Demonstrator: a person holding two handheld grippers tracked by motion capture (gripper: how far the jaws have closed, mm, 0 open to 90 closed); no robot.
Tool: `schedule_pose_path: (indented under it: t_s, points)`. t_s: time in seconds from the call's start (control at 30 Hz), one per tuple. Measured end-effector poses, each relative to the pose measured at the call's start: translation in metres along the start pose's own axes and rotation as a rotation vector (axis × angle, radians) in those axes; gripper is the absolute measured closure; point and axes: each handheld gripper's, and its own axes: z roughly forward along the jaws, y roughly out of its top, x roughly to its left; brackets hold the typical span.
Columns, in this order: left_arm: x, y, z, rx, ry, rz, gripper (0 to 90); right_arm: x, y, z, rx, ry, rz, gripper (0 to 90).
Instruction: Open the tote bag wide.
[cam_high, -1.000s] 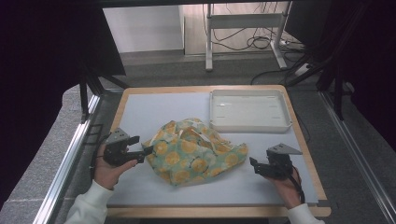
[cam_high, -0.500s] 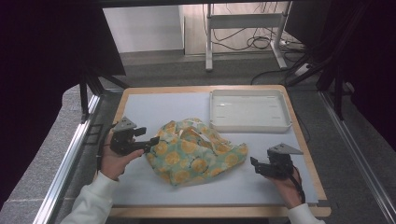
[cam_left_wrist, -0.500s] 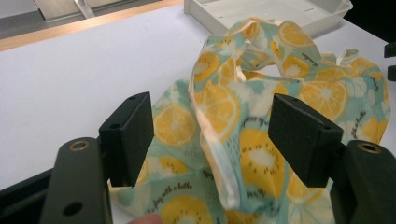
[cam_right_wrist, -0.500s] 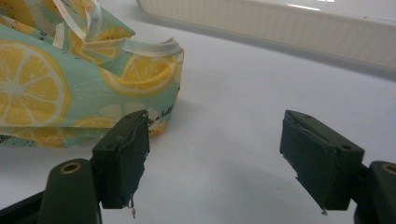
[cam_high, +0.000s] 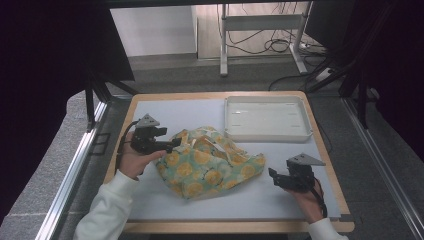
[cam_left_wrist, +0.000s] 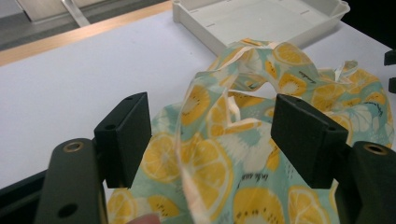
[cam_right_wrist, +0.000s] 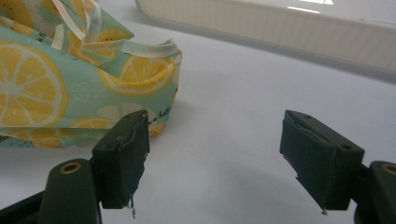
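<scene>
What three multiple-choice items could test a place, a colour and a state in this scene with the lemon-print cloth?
1. Where is the white tray?
A. at the table's far right
B. under the cloth
C. at the near left corner

2. What colour are the fruit slices on the cloth?
A. red
B. yellow
C. purple

3. How do the right tongs stand?
A. shut on the cloth
B. shut on the tray
C. open, beside the cloth

Key:
1 A: the tray lies beyond the cloth, toward the far right.
2 B: yellow slices on pale green fabric.
3 C: only bare table shows between the jaws.
</scene>
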Motion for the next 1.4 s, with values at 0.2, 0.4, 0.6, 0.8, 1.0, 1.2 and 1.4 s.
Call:
schedule_pose_path:
  t_s: [0.2, 0.4, 0.6, 0.8, 1.0, 1.2, 1.4]
  points:
    - [0.002, -0.002, 0.018, 0.048, -0.007, -0.002, 29.3, -0.001, 0.000, 0.000, -0.003, -0.002, 0.001, 24.1]
    - [0.002, -0.008, 0.029, 0.087, -0.011, 0.008, 34.0, -0.001, 0.000, 0.001, -0.003, -0.005, 0.002, 24.1]
    - [0.002, -0.013, 0.037, 0.113, -0.026, 0.011, 47.8, -0.001, 0.000, 0.001, 0.001, -0.009, 0.004, 24.1]
    - [0.005, -0.015, 0.038, 0.122, -0.055, 0.018, 72.1, -0.002, 0.000, 0.001, 0.003, -0.012, 0.006, 24.1]
    - [0.005, -0.015, 0.032, 0.092, -0.083, 0.022, 84.9, -0.003, -0.001, 0.001, 0.003, -0.013, 0.006, 24.1]
    - [0.004, -0.013, 0.022, 0.054, -0.095, 0.020, 87.9, -0.003, -0.001, 0.001, 0.000, -0.016, 0.009, 24.1]
    - [0.002, -0.012, 0.017, 0.035, -0.101, 0.020, 88.3, -0.003, 0.001, -0.001, -0.006, -0.011, 0.010, 24.1]
